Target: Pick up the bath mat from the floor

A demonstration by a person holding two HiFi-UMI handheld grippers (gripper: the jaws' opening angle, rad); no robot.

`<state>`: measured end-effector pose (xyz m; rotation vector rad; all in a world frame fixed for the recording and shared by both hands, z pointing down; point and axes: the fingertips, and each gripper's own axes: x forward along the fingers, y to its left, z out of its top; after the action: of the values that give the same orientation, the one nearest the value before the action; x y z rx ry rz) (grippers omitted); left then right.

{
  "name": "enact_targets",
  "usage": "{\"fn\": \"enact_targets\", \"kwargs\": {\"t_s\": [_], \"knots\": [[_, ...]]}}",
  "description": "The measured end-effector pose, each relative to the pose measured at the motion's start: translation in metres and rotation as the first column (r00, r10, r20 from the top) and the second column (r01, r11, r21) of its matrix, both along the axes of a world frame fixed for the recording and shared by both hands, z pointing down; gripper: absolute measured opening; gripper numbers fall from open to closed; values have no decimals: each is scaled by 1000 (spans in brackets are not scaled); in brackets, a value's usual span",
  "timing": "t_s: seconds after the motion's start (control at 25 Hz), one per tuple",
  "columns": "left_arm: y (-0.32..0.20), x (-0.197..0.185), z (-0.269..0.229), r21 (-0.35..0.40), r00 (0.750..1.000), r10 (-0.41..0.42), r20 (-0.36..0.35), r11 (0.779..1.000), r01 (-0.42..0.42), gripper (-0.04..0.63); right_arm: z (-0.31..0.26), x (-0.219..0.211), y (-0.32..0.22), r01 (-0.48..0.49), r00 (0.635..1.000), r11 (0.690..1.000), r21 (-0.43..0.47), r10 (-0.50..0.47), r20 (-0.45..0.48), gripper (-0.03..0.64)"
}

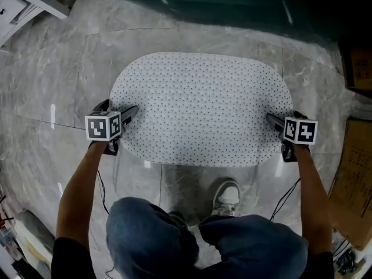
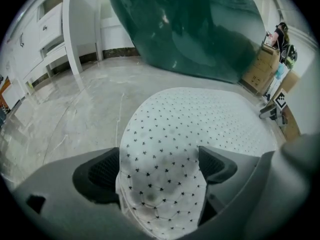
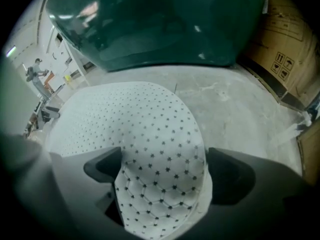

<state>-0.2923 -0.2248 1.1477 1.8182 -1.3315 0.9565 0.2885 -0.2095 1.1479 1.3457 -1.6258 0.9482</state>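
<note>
- The mat (image 1: pixel 200 106) lies spread on the floor (image 1: pixel 46 86), its two side edges curling up into the claws.
- The left claw (image 1: pixel 129 116) sits at the mat's 9 o'clock and the right claw (image 1: pixel 273 121) at its 3 o'clock.
- Both claws are spread wide, each with a fold of mat lying loose between its jaws, not pinched.
- Step in hand, by my judgement: the grasp, not yet made.
- Next move: press both claws onto their folds, then raise them together and level so neither edge slips out.

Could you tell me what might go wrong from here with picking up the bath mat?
The left gripper and the right gripper both stand with fingers wide around bunched edges of the bath mat, so it may slip free if lifted before they close. The person's shoe is near the mat's front edge and could catch it.
</note>
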Motion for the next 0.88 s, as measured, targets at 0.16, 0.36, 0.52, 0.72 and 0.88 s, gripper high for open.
{"fn": "enact_targets", "kwargs": {"t_s": [0.16, 0.36, 0.52, 0.72, 0.88], "knots": [[1, 4, 1, -23, 1000, -22, -1, 999, 22, 481, -4, -6, 2, 31, 999, 999, -10, -31, -5, 476], [2, 9, -2, -25, 999, -42, 0, 999, 42, 432, -9, -26, 5, 92, 996, 996, -3, -92, 0, 296], [5, 17, -5, -20, 1000, -30, -5, 999, 30, 351, -10, -32, 6, 89, 996, 996, 0, -89, 10, 236], [7, 34, -8, -36, 998, -19, -58, 999, 17, 197, -10, -34, 7, 62, 998, 998, -15, -62, 9, 213], [9, 41, -8, -64, 993, -31, -118, 998, 24, 133, -11, -41, 10, 57, 998, 998, -8, -57, 13, 140]]}}
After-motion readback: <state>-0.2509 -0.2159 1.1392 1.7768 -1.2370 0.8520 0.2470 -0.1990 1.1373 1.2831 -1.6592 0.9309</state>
